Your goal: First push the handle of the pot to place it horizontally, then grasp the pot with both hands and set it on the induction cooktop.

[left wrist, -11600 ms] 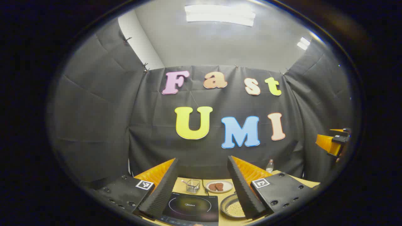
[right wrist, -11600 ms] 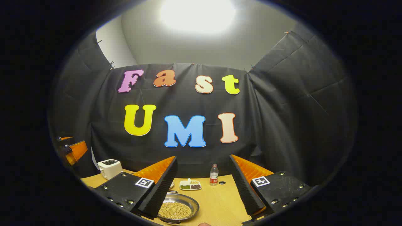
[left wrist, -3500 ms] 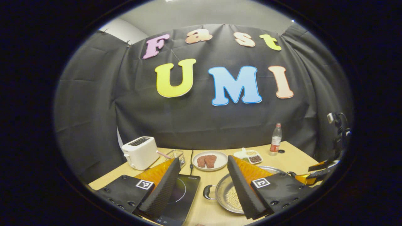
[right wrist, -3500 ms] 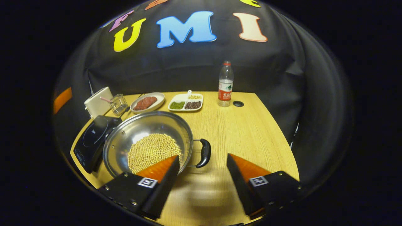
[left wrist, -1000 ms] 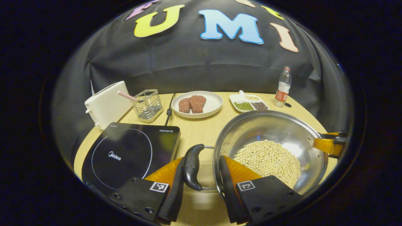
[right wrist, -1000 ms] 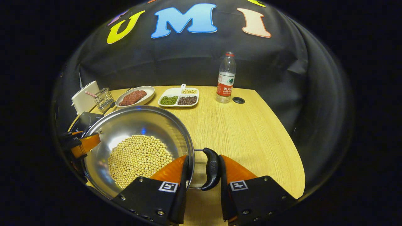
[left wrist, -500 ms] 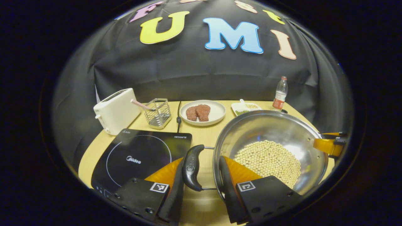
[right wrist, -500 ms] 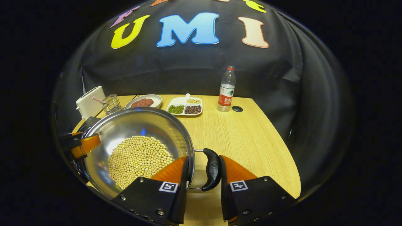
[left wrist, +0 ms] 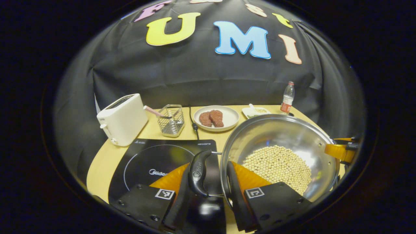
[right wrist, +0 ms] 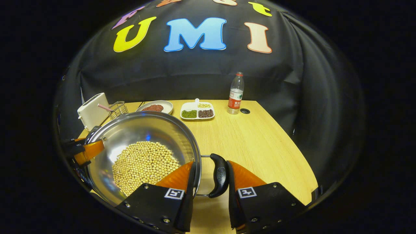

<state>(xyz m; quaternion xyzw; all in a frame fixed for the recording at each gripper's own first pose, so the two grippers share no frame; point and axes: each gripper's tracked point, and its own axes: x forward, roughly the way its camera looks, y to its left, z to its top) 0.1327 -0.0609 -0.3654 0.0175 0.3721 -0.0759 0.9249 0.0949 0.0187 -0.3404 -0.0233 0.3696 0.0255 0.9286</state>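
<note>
Two grips are on, one per handle: in the left gripper view your left gripper (left wrist: 208, 177) has its fingers clamped on the pot's left handle (left wrist: 198, 172), and in the right gripper view your right gripper (right wrist: 209, 178) has its fingers clamped on the right handle (right wrist: 219, 175). What has changed over the last second is where the pot (left wrist: 279, 136) sits against the induction cooktop (left wrist: 152, 162). A second ago the left handle hung over bare bench (right wrist: 260, 143) with the cooktop off to its left; now the dark glass runs under that handle and between your left fingers, and the handle's reflection shows on it. The toaster (left wrist: 123, 118), the wire basket (left wrist: 171, 119) and the plate of meat (left wrist: 216, 117) have slid the same way in that view, so you are carrying the pot leftward, and it looks lifted off the bench rather than dragged, though the frames do not show the gap. The handle push reads as done; this is the transfer. Only the pot's left edge has reached the cooktop so far, and the bowl with its soybeans (right wrist: 144, 165) is short of the ring marked on the glass. Keep both hands level, since the beans lie loose and a tilt would roll them toward one side, and carry on left until the bowl is centred on the ring before lowering. The bottle (right wrist: 235, 94) and the divided dish (right wrist: 197, 113) stand well apart from your path.
</note>
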